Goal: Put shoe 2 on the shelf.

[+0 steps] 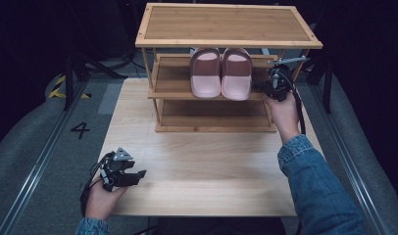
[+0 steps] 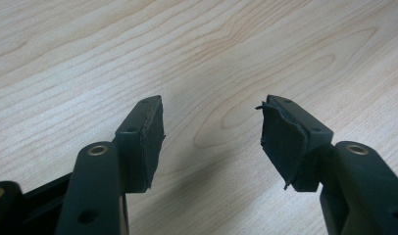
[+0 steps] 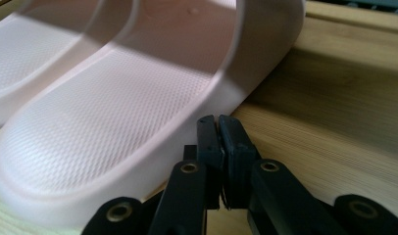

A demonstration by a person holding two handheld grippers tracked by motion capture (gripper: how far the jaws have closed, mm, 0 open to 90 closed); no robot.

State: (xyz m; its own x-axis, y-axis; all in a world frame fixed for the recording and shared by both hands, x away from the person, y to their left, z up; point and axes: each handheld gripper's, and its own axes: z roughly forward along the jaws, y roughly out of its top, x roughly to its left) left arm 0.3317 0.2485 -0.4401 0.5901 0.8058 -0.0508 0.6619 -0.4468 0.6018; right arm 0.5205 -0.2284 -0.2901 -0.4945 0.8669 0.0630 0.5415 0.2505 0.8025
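Right gripper point(image 3: 219, 122): jaws pressed together, nothing between them; the tips sit at the outer side wall of the right slipper, on the middle shelf. In the high view the same gripper point(image 1: 263, 88) is at the right end of that shelf, held by the right hand point(image 1: 281, 111), denim sleeve below it.
Left gripper point(image 2: 211, 132): jaws spread wide, nothing between them, bare wood grain beneath. In the high view it point(image 1: 138, 175) lies low at the near left corner of the table, held by the left hand point(image 1: 100, 198).
Right slipper point(image 1: 236, 73): pink, sole down, on the middle shelf, just left of the right gripper; in the right gripper view its textured footbed and side wall point(image 3: 113, 137) lie next to the jaws. Whether the tips touch the wall cannot be told.
Left slipper point(image 1: 205, 72): pink, sole down, side by side with its pair, edges touching or nearly so.
Shoe rack point(image 1: 226, 24): bamboo, three levels; top level bare, slippers on the middle one, lowest one bare; stands at the far edge of the table.
Table point(image 1: 207, 171): light wood top; left gripper and rack well apart on it.
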